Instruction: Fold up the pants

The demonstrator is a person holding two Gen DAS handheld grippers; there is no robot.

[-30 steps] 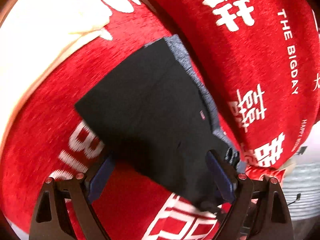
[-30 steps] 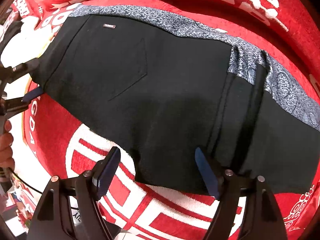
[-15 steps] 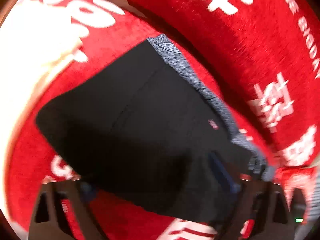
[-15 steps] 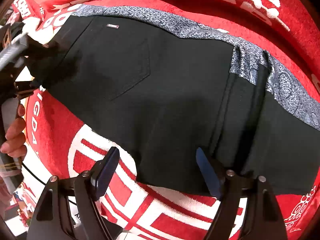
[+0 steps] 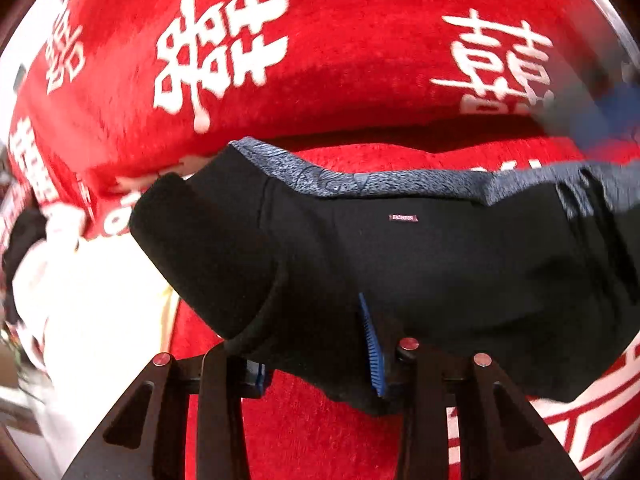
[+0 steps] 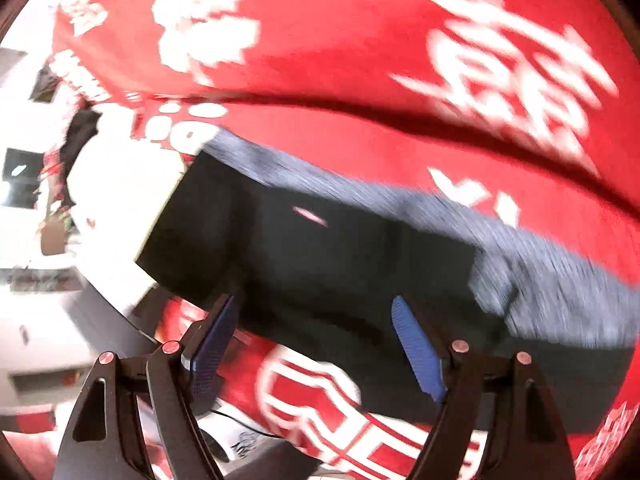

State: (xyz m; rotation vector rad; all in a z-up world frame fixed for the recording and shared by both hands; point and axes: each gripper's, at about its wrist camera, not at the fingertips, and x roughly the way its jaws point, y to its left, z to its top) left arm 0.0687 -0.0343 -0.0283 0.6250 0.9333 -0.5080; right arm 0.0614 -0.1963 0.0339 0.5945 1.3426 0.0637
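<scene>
Black pants (image 5: 400,264) with a grey-blue patterned waistband (image 5: 360,180) and a small label (image 5: 404,218) lie on a red blanket (image 5: 340,72). My left gripper (image 5: 316,364) is shut on a bunched fold of the pants' near edge, with cloth filling the gap between its blue pads (image 5: 372,352). The left end of the pants curls up off the blanket. In the blurred right wrist view my right gripper (image 6: 316,348) stands open above the pants (image 6: 320,264), with nothing pinched between its pads (image 6: 416,352).
The red blanket (image 6: 360,40) with white characters covers the surface and rises at the back. A white cloth (image 5: 92,312) lies left of the pants. White furniture and clutter (image 6: 36,240) show at the far left, and a thin cable (image 6: 240,426) lies below.
My left gripper rolled, closed on the pants' near edge and lifted it into a fold. My right gripper, still open, rose away from the pants, which now look smaller and blurred.
</scene>
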